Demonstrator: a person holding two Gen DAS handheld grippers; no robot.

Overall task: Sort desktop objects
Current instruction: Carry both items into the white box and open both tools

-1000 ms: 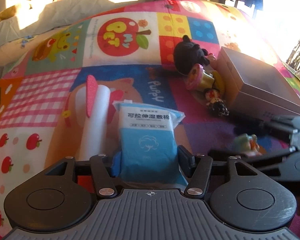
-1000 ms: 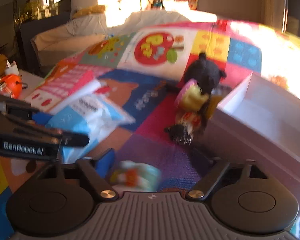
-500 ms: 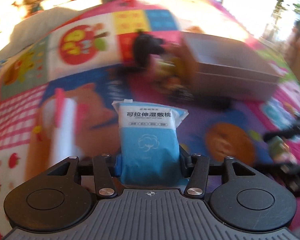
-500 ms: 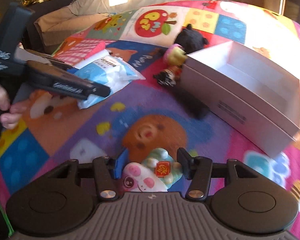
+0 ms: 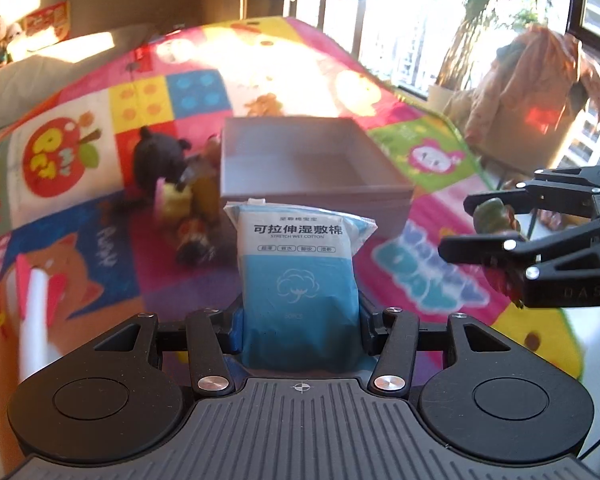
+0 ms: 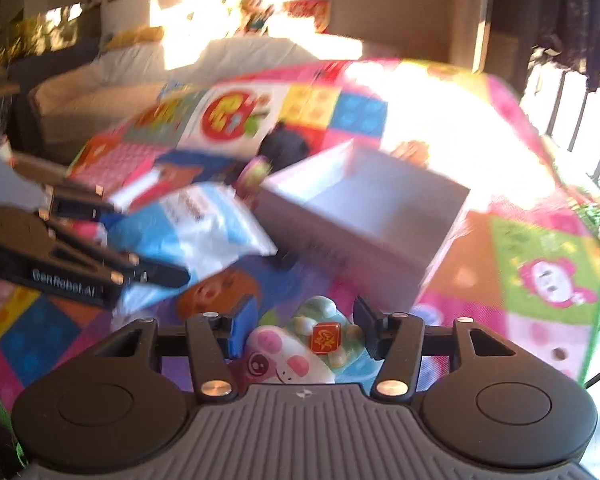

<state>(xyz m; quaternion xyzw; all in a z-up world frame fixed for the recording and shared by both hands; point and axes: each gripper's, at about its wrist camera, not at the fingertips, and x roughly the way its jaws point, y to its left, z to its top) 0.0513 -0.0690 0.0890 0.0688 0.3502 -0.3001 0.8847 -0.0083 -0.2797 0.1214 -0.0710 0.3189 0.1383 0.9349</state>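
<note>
My left gripper (image 5: 298,316) is shut on a blue and white pack of wet cotton pads (image 5: 298,276) and holds it above the mat, in front of the open grey box (image 5: 312,168). My right gripper (image 6: 304,326) is shut on a small pig figurine (image 6: 296,348) with a green back and a red tag. In the left wrist view the right gripper (image 5: 496,236) hangs at the right with the figurine (image 5: 494,216) between its fingers. In the right wrist view the left gripper (image 6: 148,268) and the pack (image 6: 196,232) are at the left, near the box (image 6: 364,216).
A black plush toy (image 5: 160,160) and small dolls (image 5: 196,208) lie left of the box on the colourful play mat (image 5: 100,240). A white and pink roll (image 5: 36,312) lies at the far left. A sofa (image 6: 140,76) stands behind the mat. A window and plants are at the right.
Both grippers have lifted their objects off the mat and swung right toward the box. The box now sits straight ahead of the left gripper, and the right one is closer to it.
</note>
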